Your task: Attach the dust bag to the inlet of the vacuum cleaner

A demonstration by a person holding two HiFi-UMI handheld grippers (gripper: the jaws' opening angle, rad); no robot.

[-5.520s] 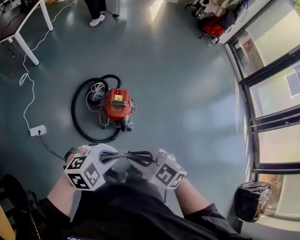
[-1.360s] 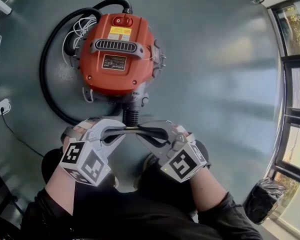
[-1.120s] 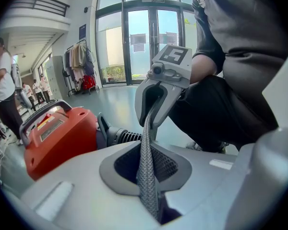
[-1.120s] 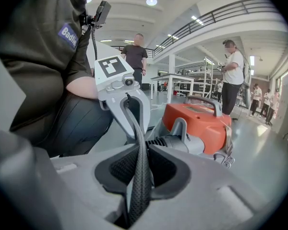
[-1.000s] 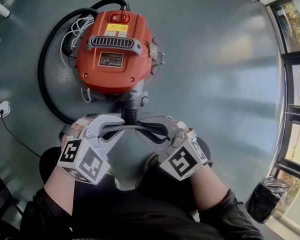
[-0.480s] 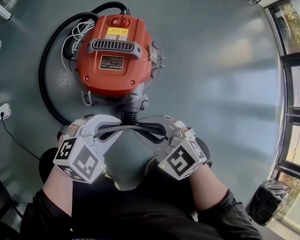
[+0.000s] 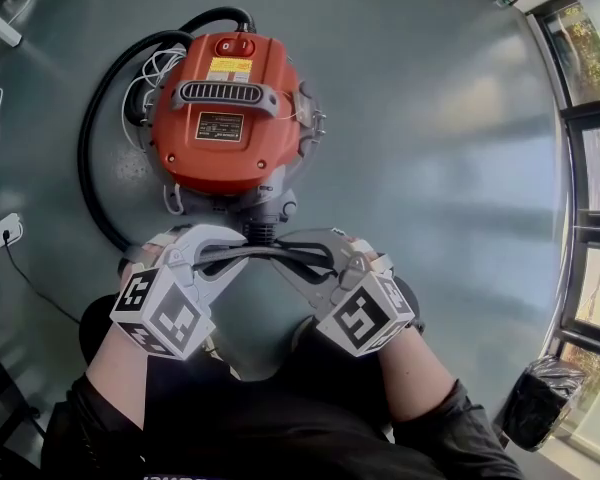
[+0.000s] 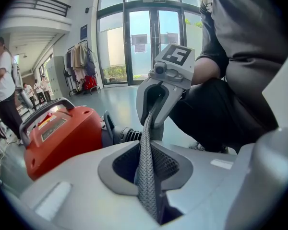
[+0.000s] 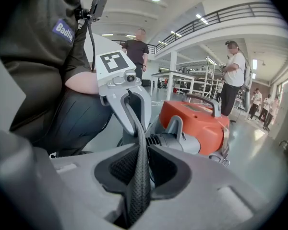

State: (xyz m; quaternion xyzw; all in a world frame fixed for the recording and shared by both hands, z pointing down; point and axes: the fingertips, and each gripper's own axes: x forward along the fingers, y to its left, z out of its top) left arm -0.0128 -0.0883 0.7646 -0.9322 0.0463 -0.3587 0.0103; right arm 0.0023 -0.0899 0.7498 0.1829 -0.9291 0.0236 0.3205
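The red vacuum cleaner stands on the floor, its black ribbed inlet facing me. A dark grey mesh dust bag is stretched between both grippers just in front of the inlet. My left gripper holds the bag's left end. Its jaws have just been opening, with the mesh still pinched between them. My right gripper is shut on the right end. The inlet shows just behind the strip.
A black hose loops round the vacuum's left side, with white cable beside it and a socket on the floor. A black bin bag sits by the windows at the right. People stand far off.
The person has come up close to the vacuum and crouched since the earliest frame. Over the last second both hands stay put and the bag's rim has spread slightly into two strands.
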